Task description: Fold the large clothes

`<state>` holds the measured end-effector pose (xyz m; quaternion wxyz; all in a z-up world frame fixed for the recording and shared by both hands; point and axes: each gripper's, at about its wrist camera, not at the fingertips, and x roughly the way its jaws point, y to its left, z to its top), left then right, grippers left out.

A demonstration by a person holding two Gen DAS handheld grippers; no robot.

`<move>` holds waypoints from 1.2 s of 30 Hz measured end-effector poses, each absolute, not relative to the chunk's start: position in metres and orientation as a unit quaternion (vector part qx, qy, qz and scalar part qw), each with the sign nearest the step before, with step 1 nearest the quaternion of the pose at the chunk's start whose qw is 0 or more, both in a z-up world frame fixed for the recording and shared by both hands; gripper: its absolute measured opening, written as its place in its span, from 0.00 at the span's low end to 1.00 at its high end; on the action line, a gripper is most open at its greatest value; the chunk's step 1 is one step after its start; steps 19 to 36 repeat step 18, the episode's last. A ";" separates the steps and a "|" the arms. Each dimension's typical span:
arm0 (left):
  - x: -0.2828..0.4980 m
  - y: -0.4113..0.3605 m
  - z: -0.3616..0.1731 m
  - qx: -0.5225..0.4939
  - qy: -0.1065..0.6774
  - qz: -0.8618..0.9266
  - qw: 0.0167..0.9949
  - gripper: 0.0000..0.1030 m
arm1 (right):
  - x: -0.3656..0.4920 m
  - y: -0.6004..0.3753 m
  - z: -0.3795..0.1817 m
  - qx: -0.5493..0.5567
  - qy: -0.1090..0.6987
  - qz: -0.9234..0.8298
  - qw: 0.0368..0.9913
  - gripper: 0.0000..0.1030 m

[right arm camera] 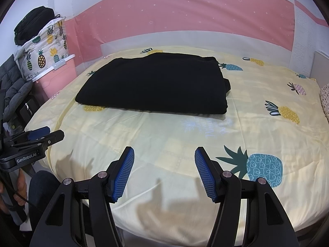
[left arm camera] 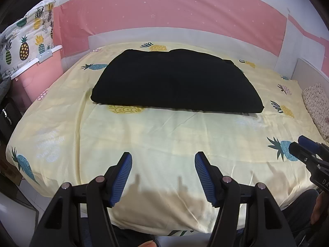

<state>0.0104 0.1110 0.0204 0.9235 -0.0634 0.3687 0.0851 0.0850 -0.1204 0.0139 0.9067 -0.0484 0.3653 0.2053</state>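
A black garment (left arm camera: pixel 174 82) lies folded into a thick rectangle on the far half of the bed; it also shows in the right wrist view (right arm camera: pixel 152 84). My left gripper (left arm camera: pixel 163 158) is open and empty, held over the near part of the bed, well short of the garment. My right gripper (right arm camera: pixel 164 153) is open and empty too, over the near part of the bed. The right gripper shows at the right edge of the left wrist view (left arm camera: pixel 304 148). The left gripper shows at the left edge of the right wrist view (right arm camera: pixel 41 136).
The bed has a pale yellow sheet (left arm camera: pixel 144 135) with pineapple prints. A pink bin (right arm camera: pixel 55 76) with a pineapple-print quilt (right arm camera: pixel 45 49) stands at the far left. A speckled pillow (left arm camera: pixel 316 107) lies at the right edge. A pink and white wall is behind.
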 end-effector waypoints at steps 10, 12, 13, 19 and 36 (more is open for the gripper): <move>0.012 0.111 0.018 -0.063 0.376 0.082 0.921 0.64 | 0.085 -0.121 0.013 -0.047 0.366 0.203 0.907 0.60; 0.013 0.110 0.019 -0.060 0.374 0.086 0.921 0.64 | 0.085 -0.122 0.013 -0.048 0.365 0.203 0.907 0.60; 0.013 0.110 0.018 -0.059 0.374 0.086 0.922 0.64 | 0.084 -0.122 0.013 -0.047 0.364 0.202 0.908 0.60; 0.014 0.107 0.019 -0.057 0.375 0.090 0.921 0.64 | 0.083 -0.121 0.014 -0.044 0.363 0.199 0.909 0.60; 0.014 0.107 0.019 -0.057 0.375 0.090 0.921 0.64 | 0.083 -0.121 0.014 -0.044 0.363 0.199 0.909 0.60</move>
